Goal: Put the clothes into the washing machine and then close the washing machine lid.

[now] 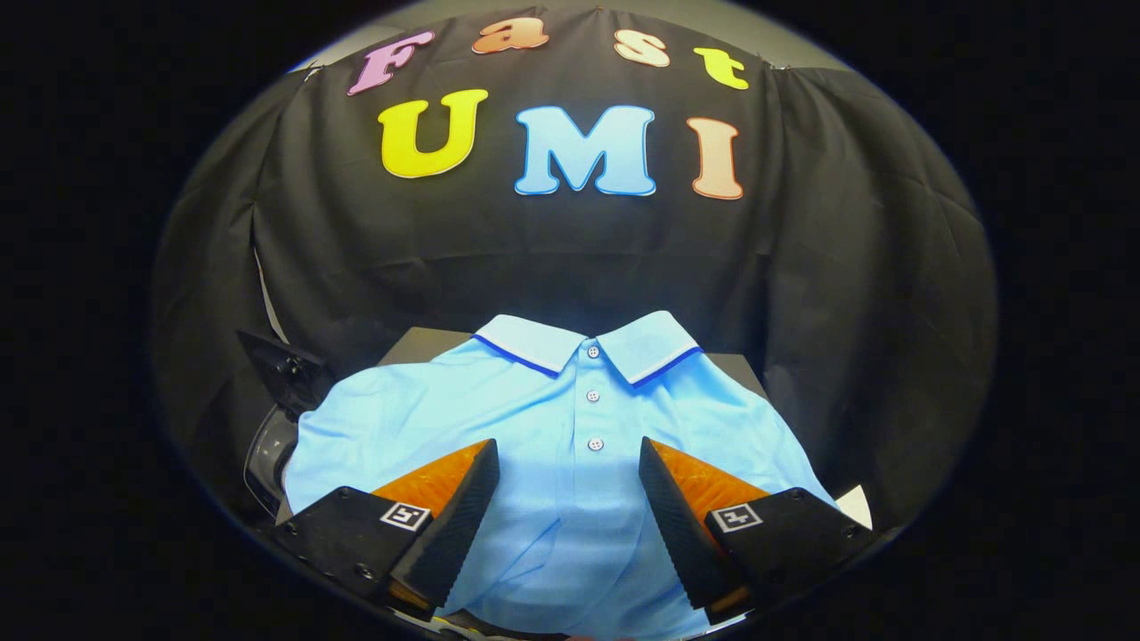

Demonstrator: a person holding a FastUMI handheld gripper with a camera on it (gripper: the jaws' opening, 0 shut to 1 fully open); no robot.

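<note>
Gripper view looks forward along your two fingers toward a light blue polo shirt (552,427) spread flat, front side up, on a dark surface (427,343) in front of the black cloth wall. Your gripper (570,463) hangs just above the shirt with its fingers spread well apart; whether they touch the cloth cannot be told, and nothing is clamped between them. The shirt's button placket (593,396) runs straight up the gap between your fingers, with three small buttons showing, the nearest one level with the fingertips and the other two beyond them. Past the buttons lies the collar (588,343), folded open to both sides, paler than the body and edged with a dark blue stripe. The shirt's shoulders spread wide past each finger, and its lower front passes beneath them, gently wrinkled. Beyond the shirt's edge off your left finger sits a dark, glossy object (278,392) with a curved rim, partly covered by the shirt; what it is cannot be told.
</note>
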